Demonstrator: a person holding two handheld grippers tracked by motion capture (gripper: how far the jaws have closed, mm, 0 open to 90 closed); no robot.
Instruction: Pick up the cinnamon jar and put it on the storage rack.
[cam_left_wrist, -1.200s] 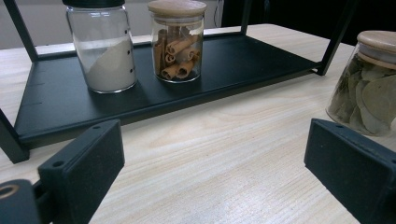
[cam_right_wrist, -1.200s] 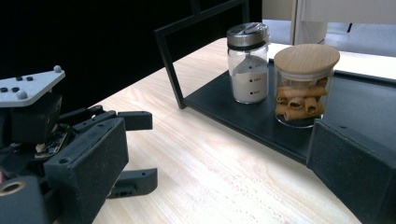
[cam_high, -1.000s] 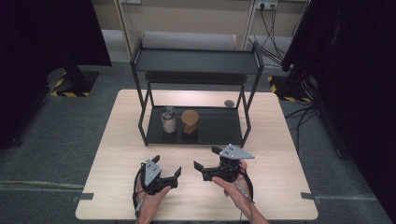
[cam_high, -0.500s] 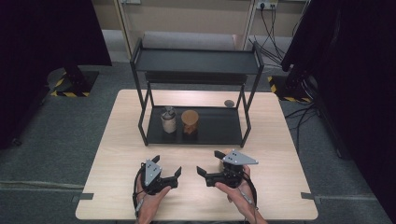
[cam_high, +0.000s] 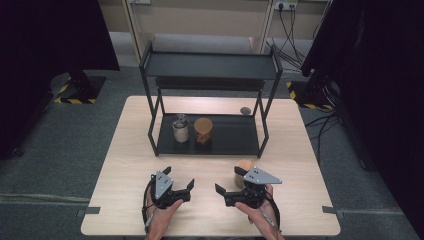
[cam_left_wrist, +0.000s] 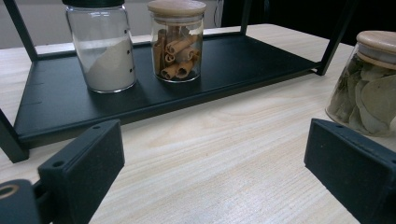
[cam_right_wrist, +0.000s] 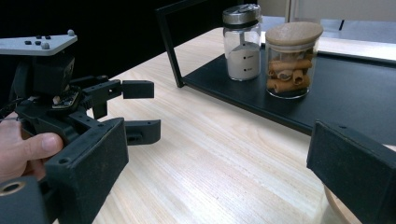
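A black two-tier rack (cam_high: 210, 65) stands at the back of the wooden table. Its lower shelf (cam_left_wrist: 243, 60) holds a glass shaker of white powder (cam_high: 180, 128) (cam_left_wrist: 105, 51) (cam_right_wrist: 240, 42) and a wooden-lidded jar of cinnamon sticks (cam_high: 203, 130) (cam_left_wrist: 177, 42) (cam_right_wrist: 292, 58). A wooden-lidded jar of bay leaves (cam_high: 244, 167) (cam_left_wrist: 369, 88) stands on the table in front of the rack, just beyond the far jaw of my right gripper (cam_high: 229, 180) (cam_right_wrist: 219, 172). That gripper is open and holds nothing. My left gripper (cam_high: 178, 177) (cam_left_wrist: 215, 172) (cam_right_wrist: 140, 109) is open too, its jaws facing the right one.
A small dark round object (cam_high: 245, 111) lies on the table behind the rack's right side. Bare tabletop (cam_high: 130, 150) stretches to the rack's left and front. Hands hold both grippers at the table's near edge (cam_high: 210, 234).
My right gripper has drawn back a little toward the near edge, and the bay leaf jar now shows beside its plate. The left gripper has stayed put.
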